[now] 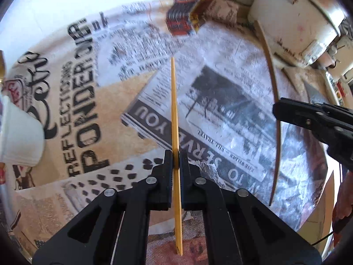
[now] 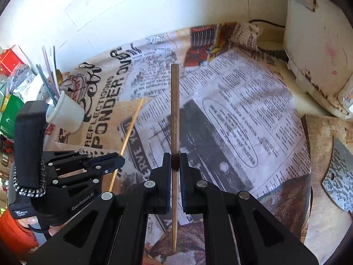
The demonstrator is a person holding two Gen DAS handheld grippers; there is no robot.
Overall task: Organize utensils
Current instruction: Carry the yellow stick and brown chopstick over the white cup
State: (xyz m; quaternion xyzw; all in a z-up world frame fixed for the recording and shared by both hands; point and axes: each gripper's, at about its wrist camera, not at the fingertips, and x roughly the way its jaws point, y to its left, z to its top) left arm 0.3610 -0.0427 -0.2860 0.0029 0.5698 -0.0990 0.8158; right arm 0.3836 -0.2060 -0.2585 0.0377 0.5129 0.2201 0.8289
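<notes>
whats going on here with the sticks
A person is sorting utensils with a handheld gripper in each hand. The left gripper is shut on a light chopstick, and the right gripper is shut on a darker brown chopstick. Both are held above the newspaper-print tablecloth. A white cup already holding some utensils stands off to the left.

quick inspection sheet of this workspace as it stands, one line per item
surface: newsprint-pattern cloth covers the table.
job's things: light chopstick in the left gripper; dark chopstick in the right gripper; white cup at the left already holds utensils.
clutter: cleaver on a wooden board at right; packets behind the cup.
grippers: left gripper shut on the light chopstick; right gripper shut on the dark chopstick.
cables: black cord running to the white cooker.
surroundings: white wall behind.
</notes>
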